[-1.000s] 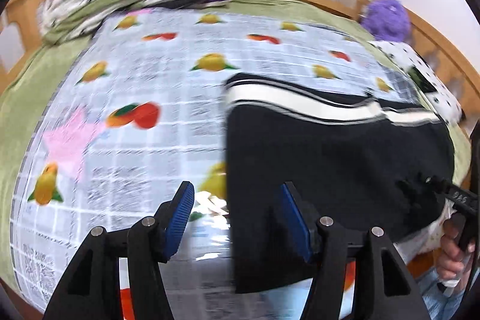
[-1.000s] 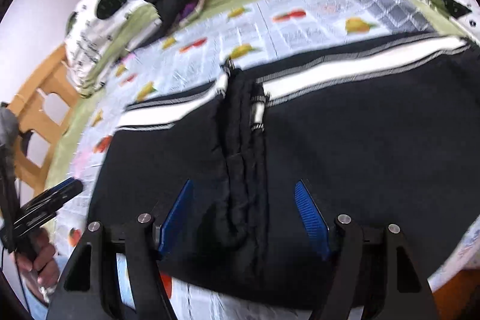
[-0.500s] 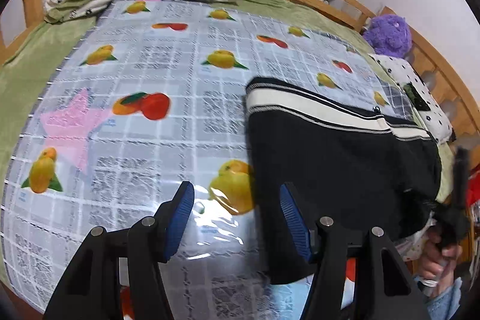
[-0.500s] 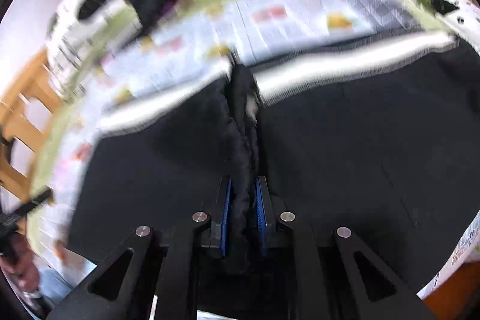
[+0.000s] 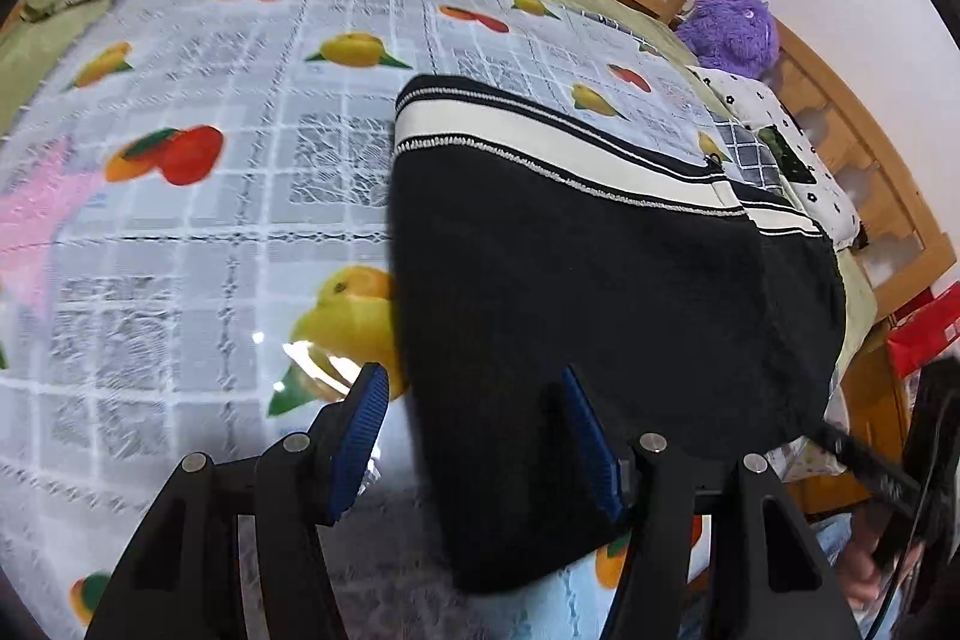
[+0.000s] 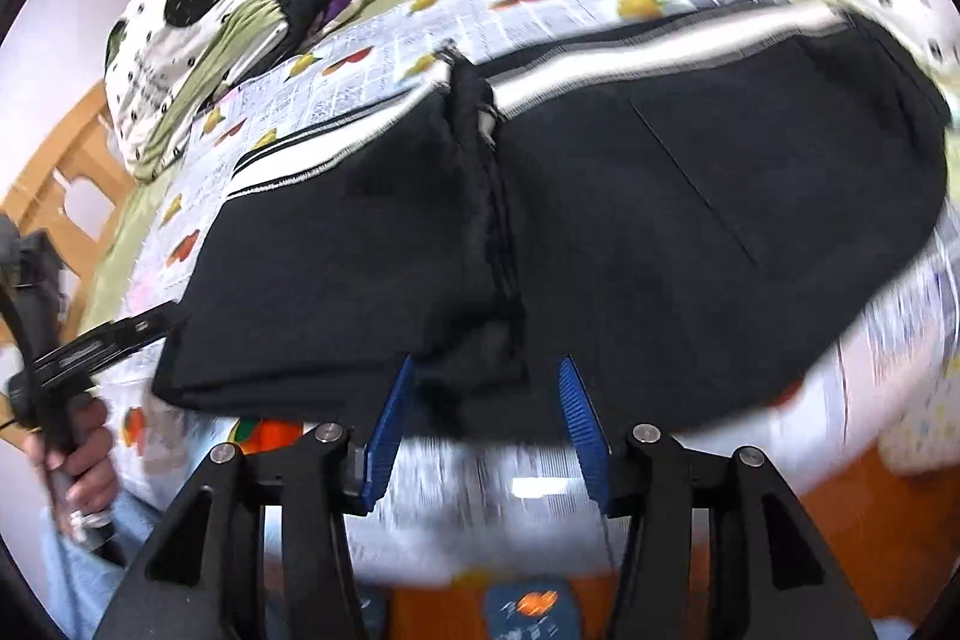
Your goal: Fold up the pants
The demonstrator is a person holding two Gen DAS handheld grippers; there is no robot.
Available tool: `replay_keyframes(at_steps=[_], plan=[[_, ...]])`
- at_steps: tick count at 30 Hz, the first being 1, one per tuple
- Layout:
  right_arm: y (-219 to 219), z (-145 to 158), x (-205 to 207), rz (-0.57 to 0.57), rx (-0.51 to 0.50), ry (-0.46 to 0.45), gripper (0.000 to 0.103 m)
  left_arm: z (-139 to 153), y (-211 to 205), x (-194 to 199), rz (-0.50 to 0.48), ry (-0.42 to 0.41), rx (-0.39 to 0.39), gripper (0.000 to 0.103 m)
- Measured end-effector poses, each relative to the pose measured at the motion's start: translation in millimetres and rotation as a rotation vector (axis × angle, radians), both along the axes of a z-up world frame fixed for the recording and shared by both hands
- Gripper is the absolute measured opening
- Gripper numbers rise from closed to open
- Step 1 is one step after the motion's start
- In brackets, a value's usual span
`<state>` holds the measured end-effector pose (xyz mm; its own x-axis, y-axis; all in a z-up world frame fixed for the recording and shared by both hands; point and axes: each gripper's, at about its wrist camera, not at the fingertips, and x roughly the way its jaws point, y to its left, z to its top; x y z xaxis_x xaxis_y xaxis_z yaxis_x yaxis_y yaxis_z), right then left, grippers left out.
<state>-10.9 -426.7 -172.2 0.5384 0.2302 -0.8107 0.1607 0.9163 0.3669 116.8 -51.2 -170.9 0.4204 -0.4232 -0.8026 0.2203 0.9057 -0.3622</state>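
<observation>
Two pairs of tongs work over black pants [image 5: 600, 280] spread on a bed, on a fruit-printed cover [image 5: 240, 160]. Seen from the left wrist, the pants fill the frame from centre out to 3 o'clock, their cream-striped waistband [image 5: 540, 142] running from 12 toward 2 o'clock. The left tongs [image 5: 474, 430] stand apart at 6 o'clock, straddling the garment's left edge: one blue pad over the cover, the other over black cloth, neither pressing on it. At 1 o'clock a purple plush toy [image 5: 732, 34] sits by the wooden bed frame [image 5: 840, 112].

From the right wrist, the pants [image 6: 660, 220] are partly folded, one layer lapped over the other with a bunched seam down the middle. The right tongs [image 6: 486, 418] are opening at 6 o'clock, with the lower hem of that bunched seam lying between the pads, unclamped. At 9 o'clock the person's hand [image 6: 78, 460] holds the other tool's handle. Folded bedding [image 6: 180, 40] lies at 10 o'clock.
</observation>
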Motion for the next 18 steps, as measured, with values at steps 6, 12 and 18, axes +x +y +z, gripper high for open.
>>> replay_keyframes(at_steps=[6, 12, 18], plan=[[-22, -23, -25, -0.109, 0.129, 0.067, 0.050, -16, 1, 25, 0.014, 0.035, -0.087, 0.055], [-71, -36, -30, -0.303, 0.279, 0.009, 0.050, -20, -12, 46, 0.035, 0.058, -0.093, 0.042], [-86, -60, 1, -0.379, 0.448, 0.009, 0.022, -14, 0, 63, 0.117, 0.098, -0.145, 0.011]])
